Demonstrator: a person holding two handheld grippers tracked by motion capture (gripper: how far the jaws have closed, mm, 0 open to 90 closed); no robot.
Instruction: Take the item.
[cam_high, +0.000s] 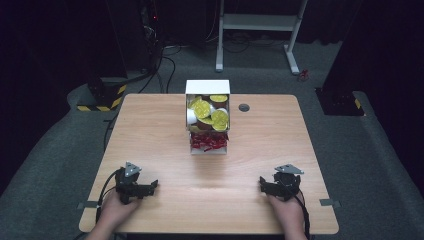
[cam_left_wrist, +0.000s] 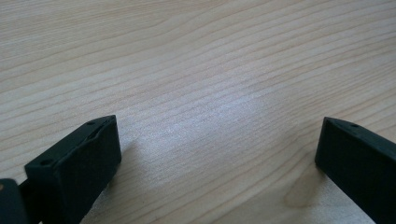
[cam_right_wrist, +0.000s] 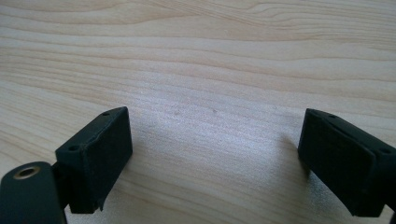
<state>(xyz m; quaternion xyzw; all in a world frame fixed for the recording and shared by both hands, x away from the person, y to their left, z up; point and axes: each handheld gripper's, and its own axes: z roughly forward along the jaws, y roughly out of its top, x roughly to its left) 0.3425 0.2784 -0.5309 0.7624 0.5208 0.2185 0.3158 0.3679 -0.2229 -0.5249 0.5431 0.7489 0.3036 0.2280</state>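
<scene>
Two hands at the near table edge, each on a black gripper. Left gripper sits on the wooden table, on the near-left side of the white box and well apart from it. Right gripper sits near-right of the box, also well apart. Left gripper view: jaws spread wide, bare wood grain between them. Right gripper view: jaws likewise wide apart, bare wood between them too. White box stands at the table's middle, toward the far side: upper compartment piled with yellow-lidded cups, lower compartment holding small red packets. A dark round grommet lies just right of the box.
</scene>
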